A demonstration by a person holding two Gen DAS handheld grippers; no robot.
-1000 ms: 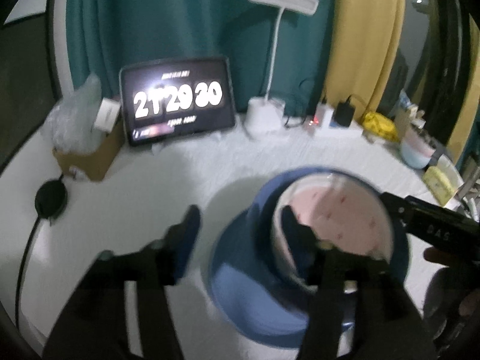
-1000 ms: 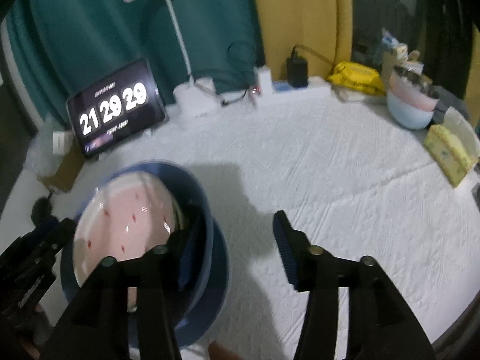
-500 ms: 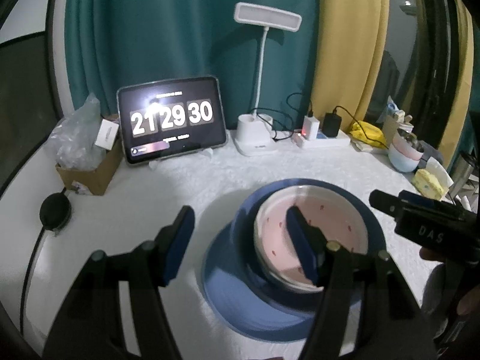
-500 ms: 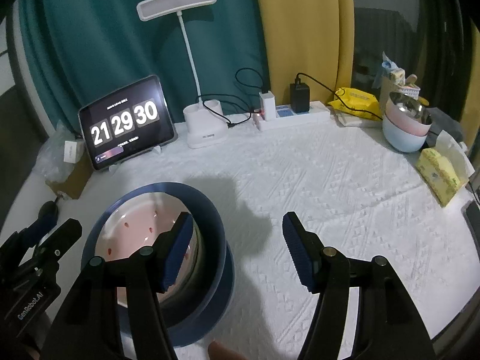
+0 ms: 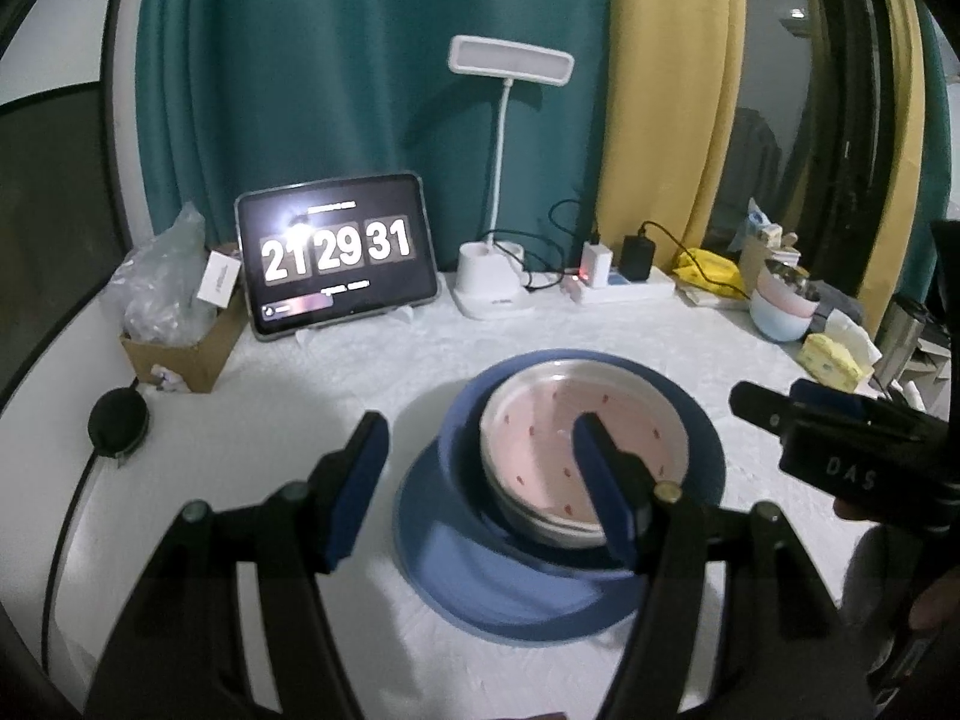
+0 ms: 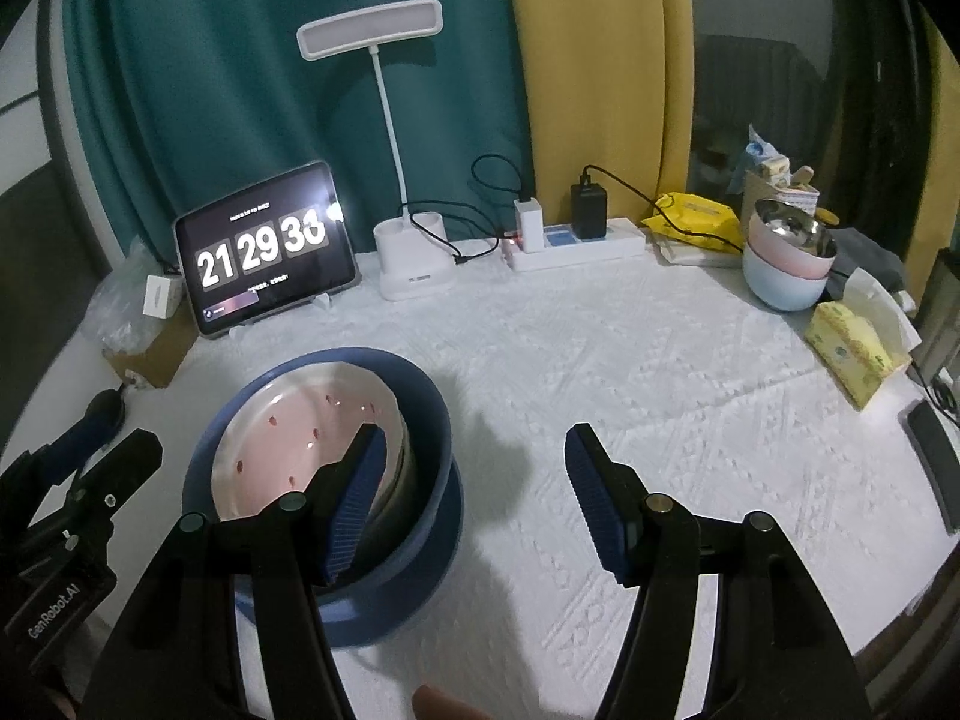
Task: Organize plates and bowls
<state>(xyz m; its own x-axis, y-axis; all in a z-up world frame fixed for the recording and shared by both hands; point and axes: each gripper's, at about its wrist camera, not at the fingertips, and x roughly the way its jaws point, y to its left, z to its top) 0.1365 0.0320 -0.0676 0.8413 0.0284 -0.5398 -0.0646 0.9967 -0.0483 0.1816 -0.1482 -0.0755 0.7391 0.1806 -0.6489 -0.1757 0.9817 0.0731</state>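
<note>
white tablecloth (image 6: 660, 396); both tools pulled back frm pink bowl (image 5: 576, 450) stack since earlier, left tool (image 5: 474, 480) & right tool (image 6: 471, 480) apart, empty.

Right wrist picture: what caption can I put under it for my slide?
Open right gripper beside a pink plate nested in a blue bowl on a blue plate.

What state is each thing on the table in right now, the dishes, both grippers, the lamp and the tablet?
pink plate: nested in the blue bowl, tilted.
blue bowl: upright on the blue plate.
blue plate: flat on the table.
left gripper: open, holding nothing.
right gripper: open, holding nothing.
desk lamp: off, upright.
tablet: on, showing a clock.
stacked bowls: nested, at the table's far edge.
</note>
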